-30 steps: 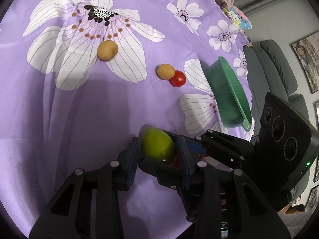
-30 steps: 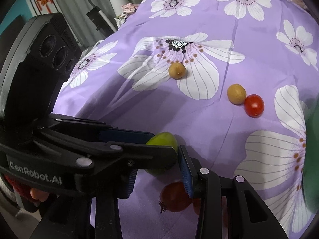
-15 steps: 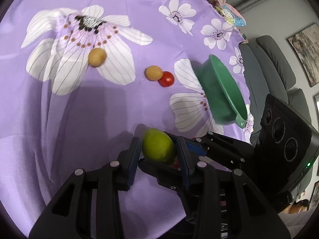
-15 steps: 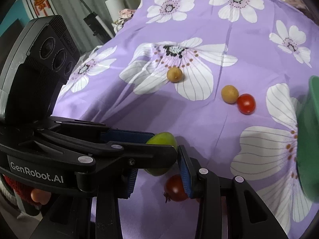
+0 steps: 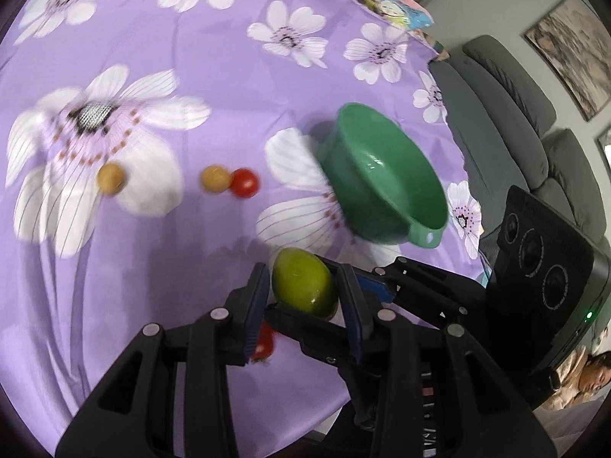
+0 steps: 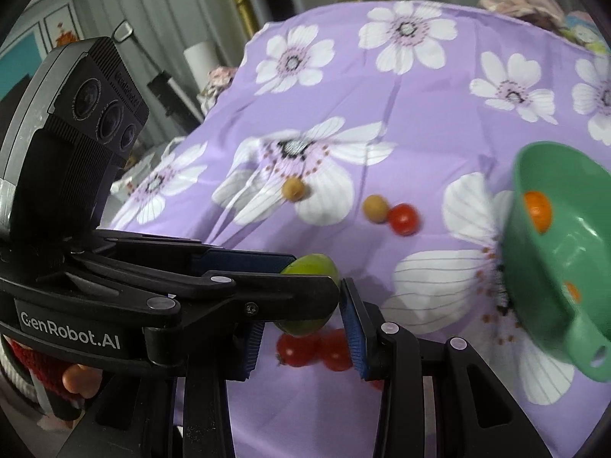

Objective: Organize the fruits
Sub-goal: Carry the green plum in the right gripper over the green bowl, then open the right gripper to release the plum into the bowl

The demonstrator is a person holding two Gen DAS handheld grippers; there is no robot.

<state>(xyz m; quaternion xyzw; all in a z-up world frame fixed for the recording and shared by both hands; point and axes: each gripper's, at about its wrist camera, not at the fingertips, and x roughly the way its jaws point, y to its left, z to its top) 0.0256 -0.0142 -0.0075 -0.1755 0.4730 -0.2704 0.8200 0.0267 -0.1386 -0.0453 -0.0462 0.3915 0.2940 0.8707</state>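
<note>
My left gripper [image 5: 303, 292] is shut on a green fruit [image 5: 303, 286] and holds it above the purple flowered cloth. In the right wrist view the green fruit [image 6: 311, 267] sits behind the left gripper's fingers. My right gripper [image 6: 301, 326] is open and empty over two red tomatoes [image 6: 315, 349] on the cloth. A green bowl [image 5: 385, 175] stands to the right; in the right wrist view the bowl [image 6: 565, 252] holds orange fruit [image 6: 537, 212]. Two tan fruits [image 5: 110, 178] [image 5: 214, 178] and a red tomato [image 5: 244, 183] lie on the cloth.
The cloth-covered table's edge [image 5: 446, 87] runs along the right, with a grey sofa [image 5: 508, 87] beyond it. In the right wrist view the table's far left edge [image 6: 214, 114] borders room clutter.
Both grippers have risen and drawn back from the cloth, the left still holding the green fruit. The green bowl has come further into both views.
</note>
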